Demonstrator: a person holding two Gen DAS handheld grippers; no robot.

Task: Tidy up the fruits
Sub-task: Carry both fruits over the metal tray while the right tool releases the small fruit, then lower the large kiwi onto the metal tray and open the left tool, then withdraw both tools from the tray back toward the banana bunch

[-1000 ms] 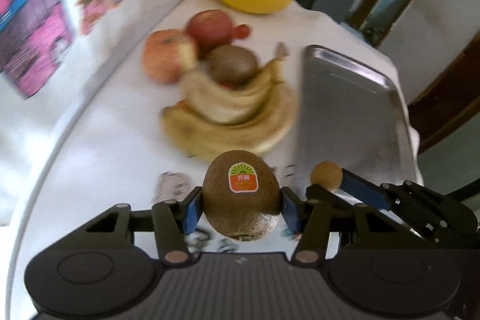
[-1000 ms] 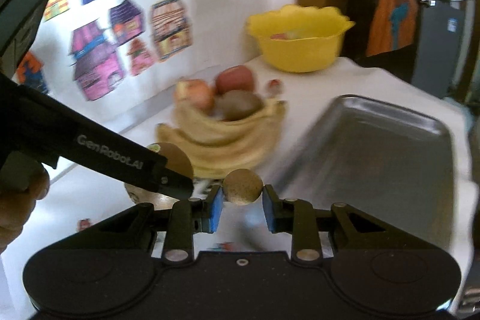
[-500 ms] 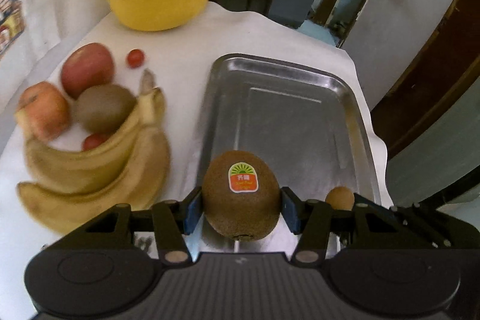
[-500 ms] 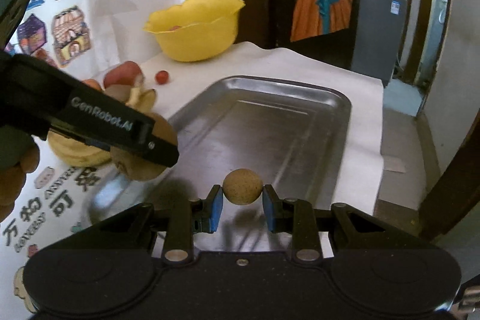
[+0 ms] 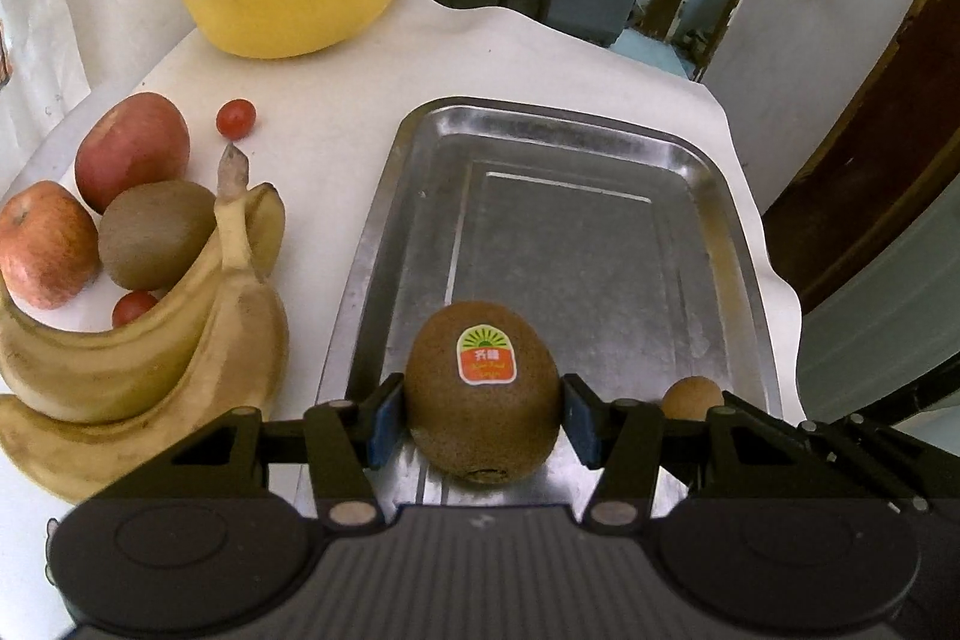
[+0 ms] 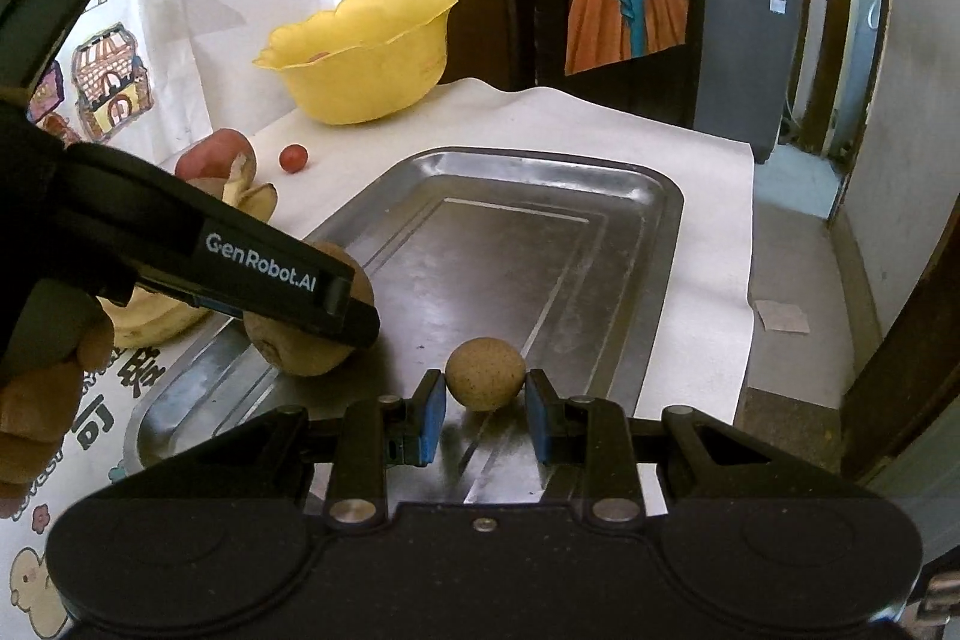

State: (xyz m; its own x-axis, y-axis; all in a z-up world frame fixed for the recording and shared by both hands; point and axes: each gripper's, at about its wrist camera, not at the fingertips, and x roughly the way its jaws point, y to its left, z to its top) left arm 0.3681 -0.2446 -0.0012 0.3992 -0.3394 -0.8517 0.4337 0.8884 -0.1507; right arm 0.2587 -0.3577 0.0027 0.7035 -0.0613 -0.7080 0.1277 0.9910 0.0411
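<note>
Since the frame a second ago, both grippers have shifted from beside the fruit pile to over the near end of the metal tray (image 5: 576,232), and the views have sharpened. The left gripper (image 5: 483,421) is clamped on a stickered kiwi (image 5: 483,391), its blue pads pressed against both sides of the fruit, which sits low over the tray's near left part; contact with the tray floor cannot be confirmed. The right gripper (image 6: 485,415) carries a small round tan fruit (image 6: 485,373) between its blue pads; the left pad appears to touch it, while a slight gap may show at the right pad, so the firmness of the grip cannot be told. That fruit sits at the tray's near end, to the right of the kiwi. Left of the tray, on the white-covered table (image 5: 336,100), lie a bunch of bananas (image 5: 156,340), a second kiwi (image 5: 153,235), two red apples (image 5: 132,148), and two cherry tomatoes (image 5: 236,118). A yellow bowl (image 5: 288,16) holding fruit stands at the far end.
</note>
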